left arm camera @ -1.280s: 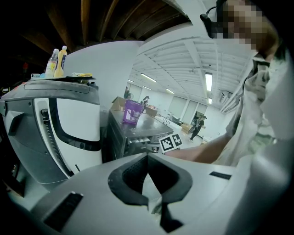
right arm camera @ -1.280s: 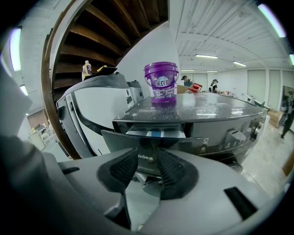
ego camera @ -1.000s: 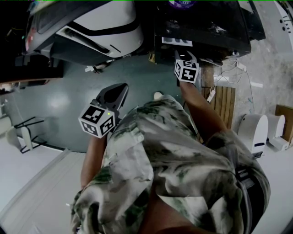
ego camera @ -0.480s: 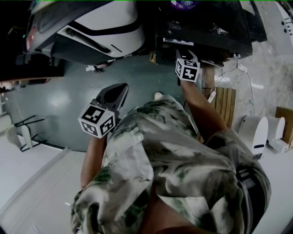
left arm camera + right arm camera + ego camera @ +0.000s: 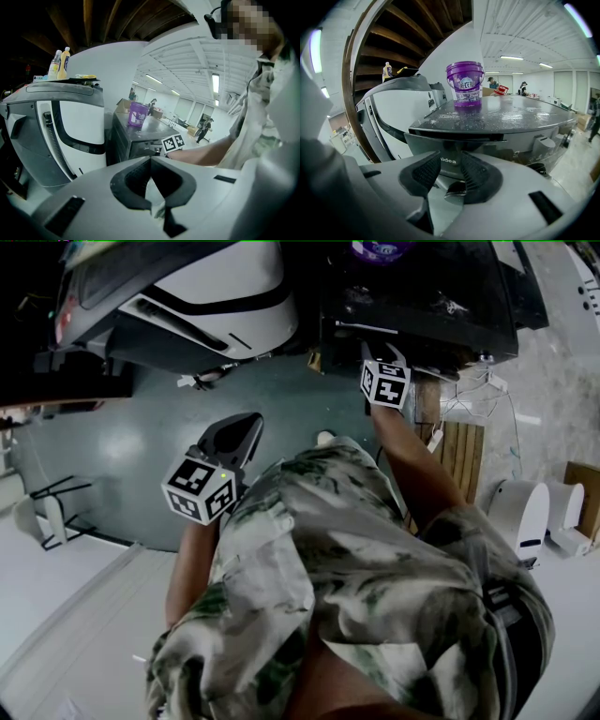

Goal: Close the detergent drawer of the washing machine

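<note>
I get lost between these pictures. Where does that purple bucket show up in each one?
Head view: the purple bucket sits at the very top edge, right of centre, mostly cut off.
Left gripper view: small, just left of centre.
Right gripper view: large, upper centre.
Shared landmark: the dark washing machine, on whose top the bucket stands.

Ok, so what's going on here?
A person stands at a dark washing machine with a purple bucket on top, a gripper in each hand. The right gripper, jaws open, is right up at the detergent drawer front; contact can't be confirmed. The left gripper hangs back, shut and empty.
</note>
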The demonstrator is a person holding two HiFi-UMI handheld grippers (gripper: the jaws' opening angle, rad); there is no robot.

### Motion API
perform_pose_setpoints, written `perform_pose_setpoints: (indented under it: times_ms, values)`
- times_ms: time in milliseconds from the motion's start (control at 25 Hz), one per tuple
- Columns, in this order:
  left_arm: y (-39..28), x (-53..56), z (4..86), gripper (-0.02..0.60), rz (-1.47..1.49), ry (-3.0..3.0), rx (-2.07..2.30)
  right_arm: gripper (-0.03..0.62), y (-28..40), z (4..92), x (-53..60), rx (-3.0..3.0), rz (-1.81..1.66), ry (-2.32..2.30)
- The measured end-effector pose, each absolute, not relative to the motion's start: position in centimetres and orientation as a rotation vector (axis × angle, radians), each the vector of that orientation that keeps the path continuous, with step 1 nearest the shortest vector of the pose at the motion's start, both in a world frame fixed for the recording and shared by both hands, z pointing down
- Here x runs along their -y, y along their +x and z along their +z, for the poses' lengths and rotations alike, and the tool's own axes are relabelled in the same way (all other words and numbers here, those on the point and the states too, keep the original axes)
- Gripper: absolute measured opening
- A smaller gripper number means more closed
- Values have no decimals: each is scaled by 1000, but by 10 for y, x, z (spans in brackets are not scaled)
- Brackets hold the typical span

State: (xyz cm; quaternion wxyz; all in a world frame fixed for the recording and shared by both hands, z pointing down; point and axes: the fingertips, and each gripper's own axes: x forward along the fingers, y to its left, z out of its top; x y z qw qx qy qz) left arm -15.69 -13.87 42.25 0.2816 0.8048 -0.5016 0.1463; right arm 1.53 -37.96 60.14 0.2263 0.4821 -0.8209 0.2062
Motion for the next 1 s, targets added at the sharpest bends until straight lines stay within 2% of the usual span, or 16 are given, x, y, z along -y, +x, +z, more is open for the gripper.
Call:
perform_pose_setpoints:
  times_ms: [1000]
  values:
    - [-155,156,428,23,387,2144,1338,144,12,602,395,2271,581,1347]
